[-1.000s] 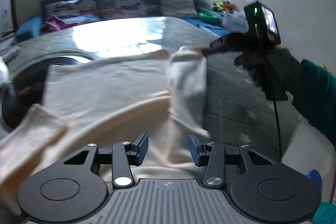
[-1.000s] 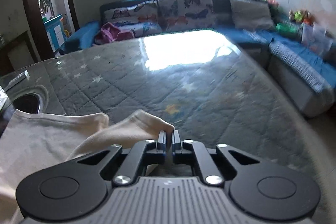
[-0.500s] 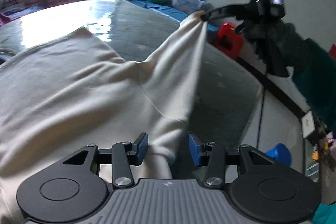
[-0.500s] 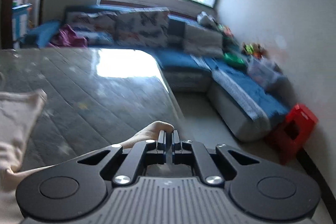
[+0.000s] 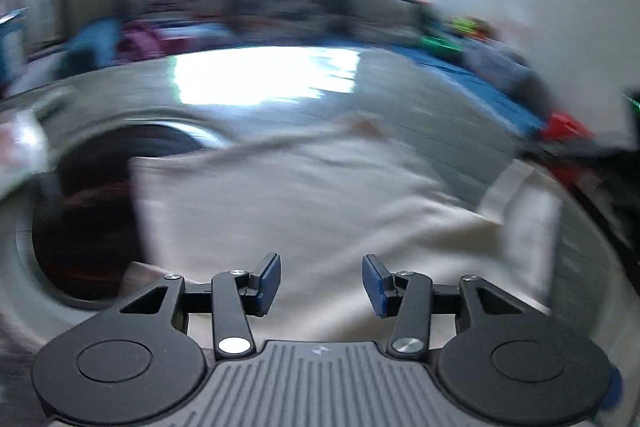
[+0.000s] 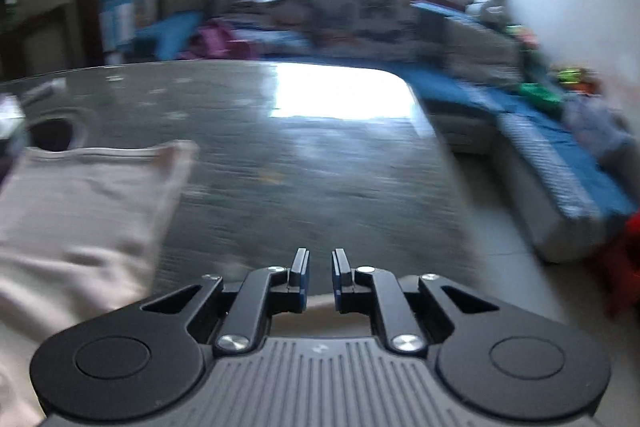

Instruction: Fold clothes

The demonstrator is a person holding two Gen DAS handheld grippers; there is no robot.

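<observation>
2 tools [image 5: 321, 281] [image 6: 320, 277] released, right just opening, cream shirt [image 5: 304, 211] flat, table [image 6: 304, 163] bare right.

Shirt [image 5: 304, 211] on table [image 6: 320, 163] — sofa [image 6: 540, 131] behind.

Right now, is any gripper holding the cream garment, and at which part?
Nothing is held. The right gripper has just been opening, jaws empty; the left gripper stands open above the cream garment.

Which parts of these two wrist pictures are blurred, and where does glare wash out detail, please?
Left wrist view: the cream garment and room smear sideways, window glare whitens the tabletop; only the left hand-held gripper is sharp. Right wrist view: sofa and garment smeared, glare on the tabletop, right hand-held gripper crisp.
</observation>
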